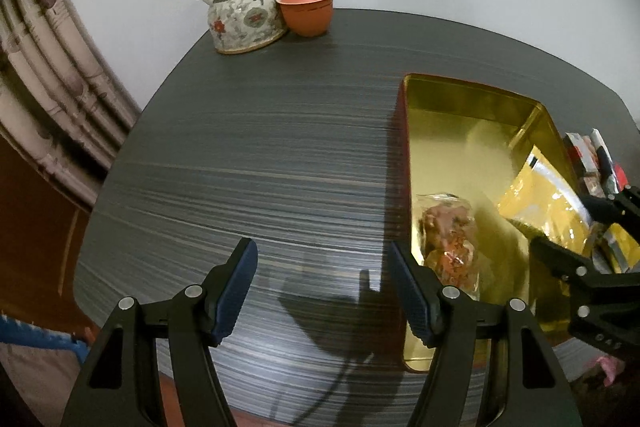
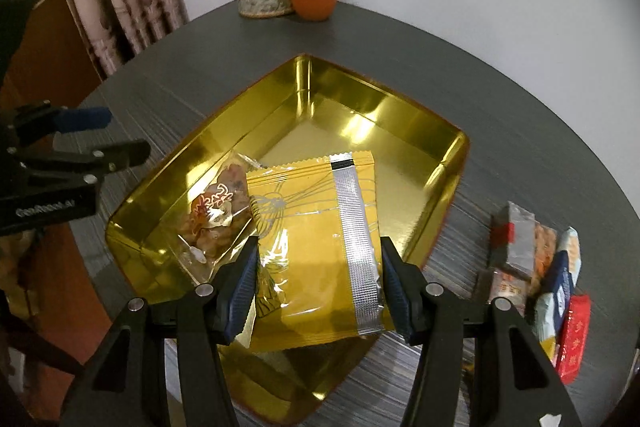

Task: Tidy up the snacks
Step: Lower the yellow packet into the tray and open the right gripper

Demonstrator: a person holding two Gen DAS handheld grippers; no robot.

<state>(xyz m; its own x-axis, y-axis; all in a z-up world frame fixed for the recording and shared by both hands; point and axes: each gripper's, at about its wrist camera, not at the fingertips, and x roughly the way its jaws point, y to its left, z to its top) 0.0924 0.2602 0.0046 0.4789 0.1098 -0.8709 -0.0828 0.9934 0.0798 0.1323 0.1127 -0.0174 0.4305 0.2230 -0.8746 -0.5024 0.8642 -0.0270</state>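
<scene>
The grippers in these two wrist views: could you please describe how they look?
Both the left gripper and the right gripper are matte black linkage frames with silver pivot pins. Their fingers carry ribbed dark blue pads. The right wrist view shows pale lettering on the left gripper's body. No sleeve is visible.

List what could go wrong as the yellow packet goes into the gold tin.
1. The right tool pinches the yellow packet only by its side edges, so the slick wrapper could slip out early.
2. Dropped here, it may land on the clear-wrapped snack already in the gold tin.
3. The open left tool hovers beside the tin and could bump it.
</scene>
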